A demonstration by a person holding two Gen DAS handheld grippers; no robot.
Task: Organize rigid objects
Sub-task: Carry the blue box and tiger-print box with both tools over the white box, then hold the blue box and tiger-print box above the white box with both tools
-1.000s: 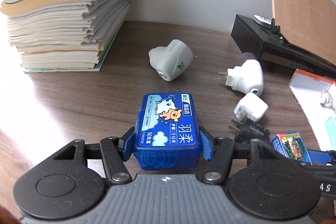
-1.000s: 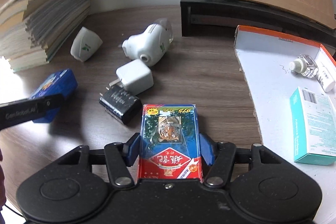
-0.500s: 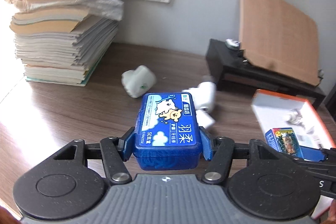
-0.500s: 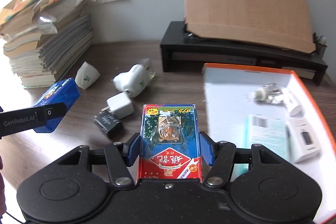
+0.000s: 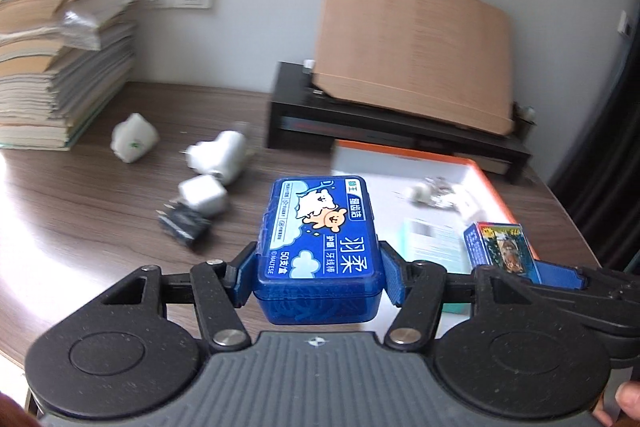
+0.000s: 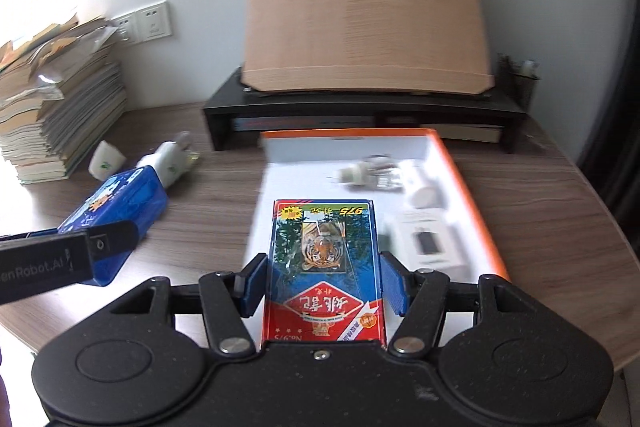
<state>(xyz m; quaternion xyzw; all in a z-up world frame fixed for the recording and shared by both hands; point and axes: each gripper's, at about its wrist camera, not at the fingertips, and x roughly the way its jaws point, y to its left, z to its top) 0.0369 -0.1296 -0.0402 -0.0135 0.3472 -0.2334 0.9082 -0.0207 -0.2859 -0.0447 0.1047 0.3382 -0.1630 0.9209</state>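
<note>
My left gripper is shut on a blue plastic floss-pick box, lifted above the wooden desk. My right gripper is shut on a red and blue card pack with a tiger picture, held over the front left part of the orange-rimmed white tray. In the left wrist view the card pack shows at the right, over the tray. The right wrist view shows the blue box at the left, in the left gripper's fingers.
White plug adapters, a white charger and a black plug lie on the desk. The tray holds a small bottle, a white box and a teal box. A paper stack stands left, a black riser with a board behind.
Both grippers rose and swung right with their boxes still gripped. The tray has come fully into view and the card pack now hangs over it; the loose chargers have shifted left.
</note>
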